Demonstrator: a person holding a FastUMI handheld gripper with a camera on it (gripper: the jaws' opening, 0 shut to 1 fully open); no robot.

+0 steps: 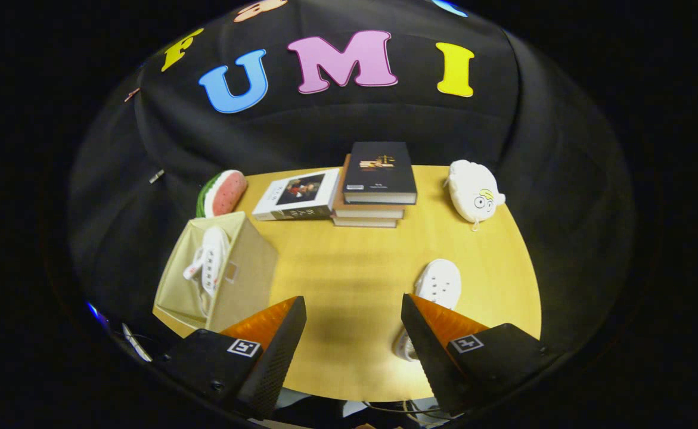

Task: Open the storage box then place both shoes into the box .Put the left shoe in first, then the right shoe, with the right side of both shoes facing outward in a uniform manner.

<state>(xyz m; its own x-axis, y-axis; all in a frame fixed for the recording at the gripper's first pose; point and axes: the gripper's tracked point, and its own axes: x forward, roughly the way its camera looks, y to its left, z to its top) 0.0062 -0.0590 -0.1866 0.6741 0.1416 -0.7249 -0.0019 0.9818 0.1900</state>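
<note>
A beige fabric storage box stands open at the table's left edge, just beyond my left finger. One white shoe stands upright inside it, leaning against the box wall. The other white shoe lies on the wooden table, partly hidden behind my right finger. My gripper hovers above the table's near side, open, with only bare tabletop between the fingers.
At the table's far side sit a stack of books and a white book lying flat. A watermelon-slice plush is at the far left, a white plush toy at the far right.
</note>
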